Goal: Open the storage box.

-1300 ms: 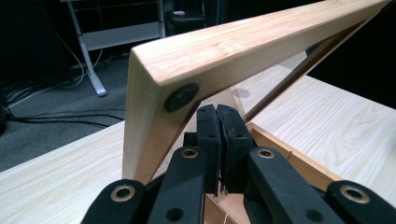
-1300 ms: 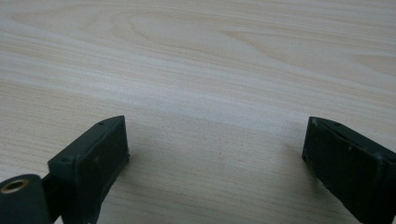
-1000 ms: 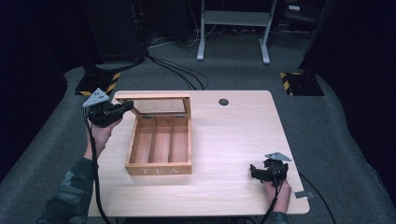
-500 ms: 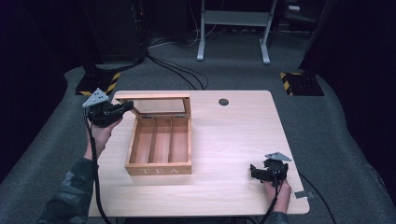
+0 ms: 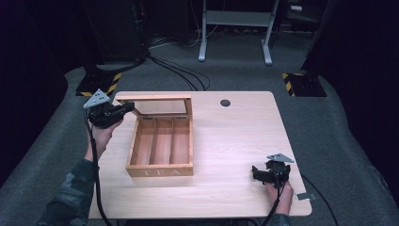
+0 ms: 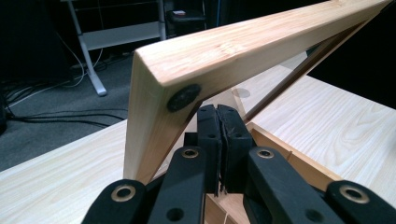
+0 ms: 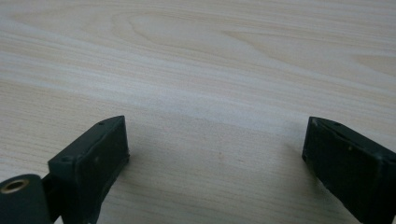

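A wooden tea box point(image 5: 160, 149) with three compartments stands left of the table's middle, "TEA" on its front. Its glazed lid point(image 5: 155, 98) is raised and leans back. My left gripper point(image 5: 126, 109) is at the lid's left corner, jaws pressed together. In the left gripper view the shut left gripper point(image 6: 217, 116) sits just under the lid frame point(image 6: 243, 46), beside a black pad on its corner. I see nothing between the jaws. My right gripper point(image 5: 256, 173) rests low at the table's front right, open. In its own view the right gripper point(image 7: 217, 140) frames bare tabletop point(image 7: 210, 56).
A dark round grommet point(image 5: 225, 102) sits near the table's far edge. Beyond the table are a grey stand point(image 5: 235, 28), cables on the floor and yellow-black striped bases point(image 5: 101, 84). A small grey tag point(image 5: 303, 196) lies off the front right corner.
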`<state>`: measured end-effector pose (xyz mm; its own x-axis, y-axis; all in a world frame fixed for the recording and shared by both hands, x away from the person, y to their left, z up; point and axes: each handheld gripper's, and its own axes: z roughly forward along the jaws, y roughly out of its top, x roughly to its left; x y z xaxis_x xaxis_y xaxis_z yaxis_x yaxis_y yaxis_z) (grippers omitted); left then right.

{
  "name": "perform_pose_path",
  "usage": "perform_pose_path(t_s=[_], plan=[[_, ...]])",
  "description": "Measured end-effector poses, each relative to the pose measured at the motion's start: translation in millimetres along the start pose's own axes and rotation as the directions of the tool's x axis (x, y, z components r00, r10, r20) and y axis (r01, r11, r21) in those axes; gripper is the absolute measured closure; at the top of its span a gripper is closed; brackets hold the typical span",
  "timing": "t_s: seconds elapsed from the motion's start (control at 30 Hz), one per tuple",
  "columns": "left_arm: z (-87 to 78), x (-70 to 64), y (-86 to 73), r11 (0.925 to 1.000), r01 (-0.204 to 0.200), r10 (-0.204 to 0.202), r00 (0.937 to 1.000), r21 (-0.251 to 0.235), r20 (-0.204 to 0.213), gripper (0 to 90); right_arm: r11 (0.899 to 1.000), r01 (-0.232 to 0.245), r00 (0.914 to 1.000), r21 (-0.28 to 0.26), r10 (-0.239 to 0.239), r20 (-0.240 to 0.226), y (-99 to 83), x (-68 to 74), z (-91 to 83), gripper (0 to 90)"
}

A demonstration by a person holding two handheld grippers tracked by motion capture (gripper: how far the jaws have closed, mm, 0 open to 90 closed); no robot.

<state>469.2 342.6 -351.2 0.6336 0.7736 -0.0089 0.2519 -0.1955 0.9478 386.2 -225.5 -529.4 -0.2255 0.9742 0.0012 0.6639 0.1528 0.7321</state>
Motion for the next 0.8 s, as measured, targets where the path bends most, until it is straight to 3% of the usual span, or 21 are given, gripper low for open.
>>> perform_pose_path(t_s=[0.8], plan=[[-1.0,0.3,0.3,0.9999,-0.007,0.007,1.0,0.009,0.0,88.4,1.0,0.0,1.0,0.0,0.0,-0.001,-0.1,-0.2,-0.1,7.0]])
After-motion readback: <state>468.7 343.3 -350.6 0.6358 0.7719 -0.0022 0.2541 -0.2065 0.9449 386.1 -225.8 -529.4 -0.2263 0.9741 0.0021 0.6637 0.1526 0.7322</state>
